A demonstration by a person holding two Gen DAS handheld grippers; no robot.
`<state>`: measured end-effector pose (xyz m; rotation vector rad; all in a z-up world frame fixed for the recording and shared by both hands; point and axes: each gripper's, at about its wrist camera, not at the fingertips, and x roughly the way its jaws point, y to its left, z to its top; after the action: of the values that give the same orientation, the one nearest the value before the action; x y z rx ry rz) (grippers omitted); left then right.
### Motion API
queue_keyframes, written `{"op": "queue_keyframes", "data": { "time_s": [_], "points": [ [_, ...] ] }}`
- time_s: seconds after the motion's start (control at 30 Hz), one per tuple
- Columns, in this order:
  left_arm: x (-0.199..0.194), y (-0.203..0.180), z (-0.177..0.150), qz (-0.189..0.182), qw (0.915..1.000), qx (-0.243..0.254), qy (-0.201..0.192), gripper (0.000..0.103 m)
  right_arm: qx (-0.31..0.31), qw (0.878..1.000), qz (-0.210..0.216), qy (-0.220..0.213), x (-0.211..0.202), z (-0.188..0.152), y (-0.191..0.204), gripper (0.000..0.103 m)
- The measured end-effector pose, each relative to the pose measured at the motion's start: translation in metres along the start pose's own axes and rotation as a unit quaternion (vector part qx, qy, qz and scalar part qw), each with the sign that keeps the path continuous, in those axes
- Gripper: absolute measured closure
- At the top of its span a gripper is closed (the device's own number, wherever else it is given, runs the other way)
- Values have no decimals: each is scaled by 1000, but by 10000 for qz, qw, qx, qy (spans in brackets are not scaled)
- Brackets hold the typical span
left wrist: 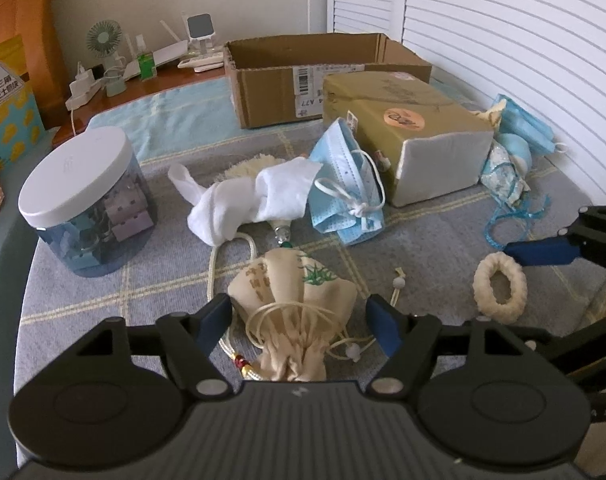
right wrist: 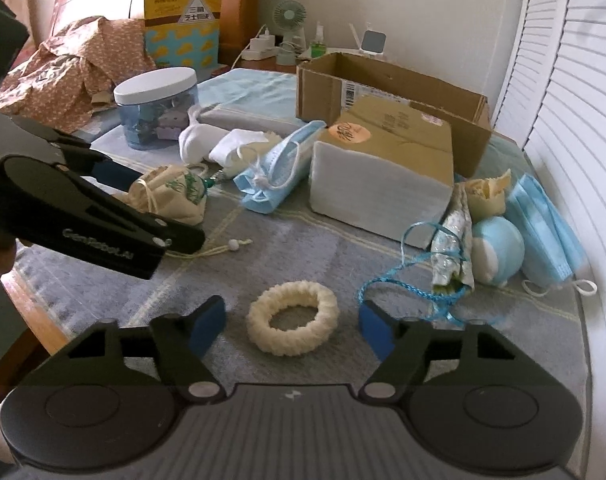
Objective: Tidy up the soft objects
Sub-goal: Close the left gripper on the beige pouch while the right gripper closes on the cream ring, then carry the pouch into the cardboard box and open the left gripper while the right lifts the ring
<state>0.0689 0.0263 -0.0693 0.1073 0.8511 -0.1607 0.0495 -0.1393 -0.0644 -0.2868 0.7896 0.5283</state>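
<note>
A cream drawstring pouch [left wrist: 291, 292] lies on the grey checked cover between the blue pads of my left gripper [left wrist: 297, 322]. The left pad is at its edge, the right pad stands a little off it, so the jaws are open. A cream knitted ring [right wrist: 293, 318] lies flat between the pads of my right gripper [right wrist: 293, 328], which is open with a gap on each side. In the left wrist view, one of the right gripper's fingers [left wrist: 543, 250] hangs just over that ring [left wrist: 501, 288]. From the right wrist view the pouch [right wrist: 171, 196] sits between the left gripper's fingers [right wrist: 175, 240].
Behind the pouch lie a white sock [left wrist: 255, 196] and a knotted blue face mask [left wrist: 343, 184]. A tissue pack [left wrist: 403, 128] and an open cardboard box [left wrist: 303, 76] stand further back, a white-lidded jar [left wrist: 87, 200] at left. Masks [right wrist: 543, 232], a blue plush [right wrist: 497, 248] and ribbon [right wrist: 403, 276] lie right.
</note>
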Motion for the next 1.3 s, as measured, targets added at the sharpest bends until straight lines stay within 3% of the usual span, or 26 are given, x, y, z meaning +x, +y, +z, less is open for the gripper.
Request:
{"op": "queue_keyframes", "data": {
  "time_s": [0.03, 0.1, 0.23, 0.63, 0.77, 1.07, 1.3],
  "points": [
    [0, 1, 1, 18, 10000, 12, 3, 38, 2, 10000, -8, 14, 0, 1, 1, 41],
    [-1, 3, 3, -1, 10000, 21, 37, 39, -5, 10000, -64, 39, -2, 2, 1, 50],
    [-6, 7, 5, -37, 9998, 209, 46, 43, 32, 9998, -170, 76, -3, 3, -1, 54],
    [-47, 13, 36, -845, 9913, 1013, -36, 45, 141, 9995, -232, -164, -33, 8, -9, 55],
    [-62, 13, 51, -961, 9884, 1167, -150, 46, 148, 9992, -253, -270, -44, 10, -11, 55],
    [-85, 19, 106, -1302, 9808, 1386, -428, 46, 219, 9980, -306, -507, -60, 19, -20, 54],
    [-76, 25, 164, -1343, 9728, 1722, -768, 46, 372, 9969, -323, -614, -64, 26, -32, 54]
  ]
}}
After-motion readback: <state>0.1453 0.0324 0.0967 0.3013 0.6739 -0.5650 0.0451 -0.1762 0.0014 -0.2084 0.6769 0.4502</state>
